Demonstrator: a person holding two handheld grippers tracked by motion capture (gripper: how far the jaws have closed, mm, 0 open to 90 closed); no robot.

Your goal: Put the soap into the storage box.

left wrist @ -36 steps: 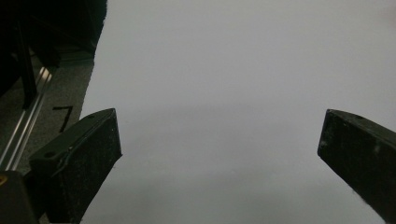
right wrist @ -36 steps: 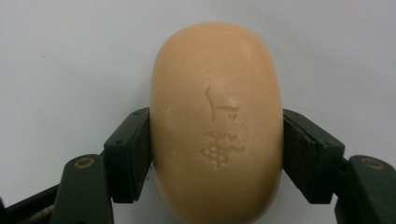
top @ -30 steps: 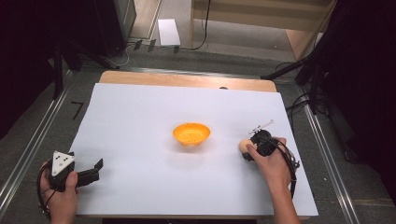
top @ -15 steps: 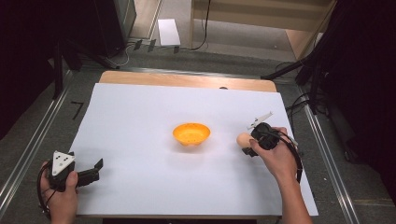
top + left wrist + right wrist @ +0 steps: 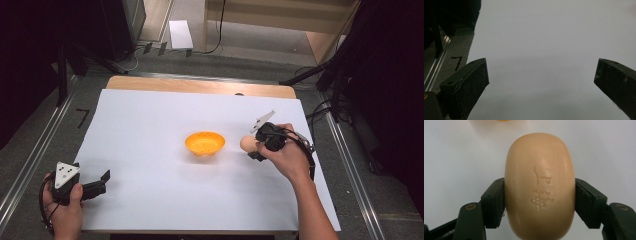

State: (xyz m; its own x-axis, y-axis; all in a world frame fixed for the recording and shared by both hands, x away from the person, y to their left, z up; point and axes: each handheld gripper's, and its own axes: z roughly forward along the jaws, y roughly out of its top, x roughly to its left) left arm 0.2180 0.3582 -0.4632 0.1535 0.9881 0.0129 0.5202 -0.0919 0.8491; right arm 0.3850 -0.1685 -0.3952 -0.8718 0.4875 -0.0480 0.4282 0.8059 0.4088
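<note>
Right gripper view has the right gripper (image 5: 540, 202) clamped on a smooth, peach-coloured oval bar of soap (image 5: 540, 187), one black pad pressed flat against each long side. That close look brings out marks stamped into the bar's face, a few raised strokes above a small crumbly emblem, and a waxy sheen with rounded ends; a sliver of yellow-orange shows at the top edge. From the high view the soap bar (image 5: 247, 143) is a small pale lump at the tip of the right gripper (image 5: 254, 147), carried in the person's right hand (image 5: 285, 157) above the sheet, just to the right of a shallow round orange plastic bowl (image 5: 204, 143) with a dotted inside, apart from it.

Left gripper view looks along two blunt, matte black jaws standing wide apart with bare white surface between them. In the high view the left gripper (image 5: 100, 182) rests low at the sheet's near left corner, a grey three-cornered plate on top.

A large white paper sheet (image 5: 160, 125) covers the table, whose pale wooden edge (image 5: 200, 86) shows at the far side. Grey floor, metal rails and dark cables surround it.
</note>
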